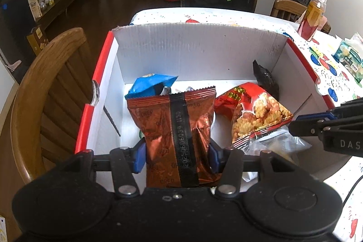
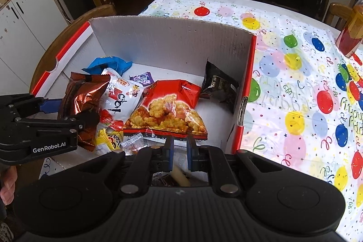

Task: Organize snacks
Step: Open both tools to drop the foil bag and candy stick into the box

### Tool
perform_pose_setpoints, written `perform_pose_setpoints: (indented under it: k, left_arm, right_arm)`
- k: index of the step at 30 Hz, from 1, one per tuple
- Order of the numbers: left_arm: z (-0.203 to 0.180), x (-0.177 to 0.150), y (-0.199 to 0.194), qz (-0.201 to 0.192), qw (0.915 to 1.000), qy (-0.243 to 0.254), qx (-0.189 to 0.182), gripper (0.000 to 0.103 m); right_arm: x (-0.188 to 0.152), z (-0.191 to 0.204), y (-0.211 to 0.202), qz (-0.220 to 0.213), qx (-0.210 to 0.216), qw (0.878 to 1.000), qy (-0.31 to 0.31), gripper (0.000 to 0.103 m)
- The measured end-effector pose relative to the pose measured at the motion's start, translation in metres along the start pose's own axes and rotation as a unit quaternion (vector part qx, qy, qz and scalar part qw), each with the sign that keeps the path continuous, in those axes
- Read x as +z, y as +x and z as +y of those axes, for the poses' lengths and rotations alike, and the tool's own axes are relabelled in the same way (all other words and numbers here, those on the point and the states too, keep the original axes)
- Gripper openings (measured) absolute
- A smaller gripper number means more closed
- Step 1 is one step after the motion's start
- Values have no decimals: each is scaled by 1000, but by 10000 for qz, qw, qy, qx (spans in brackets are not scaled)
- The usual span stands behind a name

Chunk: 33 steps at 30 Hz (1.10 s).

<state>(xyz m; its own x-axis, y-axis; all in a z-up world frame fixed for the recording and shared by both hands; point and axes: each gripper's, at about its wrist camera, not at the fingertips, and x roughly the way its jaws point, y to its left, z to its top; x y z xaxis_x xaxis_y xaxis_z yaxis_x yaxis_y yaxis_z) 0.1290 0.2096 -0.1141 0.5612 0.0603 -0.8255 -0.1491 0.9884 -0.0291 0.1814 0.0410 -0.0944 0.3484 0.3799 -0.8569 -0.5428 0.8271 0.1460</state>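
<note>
Left gripper (image 1: 177, 157) jaws clamped on brown cookie packet (image 1: 179, 128), long axis running straight ahead, held over near edge of white box (image 1: 199, 49). Right gripper (image 2: 180, 150) jaws narrow, holding nothing, just short of red cracker bag (image 2: 168, 115) lying flat in box directly ahead. Box on desk (image 2: 295, 83); right hand nearer cracker bag.

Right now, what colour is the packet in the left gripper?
Coppery brown with a black seam strip; clearest in the left wrist view.
</note>
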Motion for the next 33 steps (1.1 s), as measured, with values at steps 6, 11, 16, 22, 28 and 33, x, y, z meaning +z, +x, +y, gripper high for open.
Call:
perform_pose_setpoints:
  k: [6,11,16,22,28,33]
  left_arm:
    - [-2,-4,-6,-43,10000,-38,-60,64]
    - [-4,-5,-18,-193,9997,-125,-115,77]
    - [-8,-3,-34,-373,9990,-161,-182,84]
    - [-15,1,-56,-633,9974,-166,-287,91]
    - [-22,4,-76,-814,9958,-186,-372,94]
    - [-29,4,-94,-988,9941,-196,-407,98]
  right_arm:
    - [-4,-4,-9,-129,214,9997,3,12]
    - [-7,-9,-24,-347,478,9982,94,12]
    - [-12,-12,-41,-648,555,9963,101,31]
    - [-18,-12,-61,-996,644,9929,42,46]
    - [-26,-12,-85,-1378,620,9885,-57,65]
    - [-34,-16,-105,-1714,531,9838,-62,76]
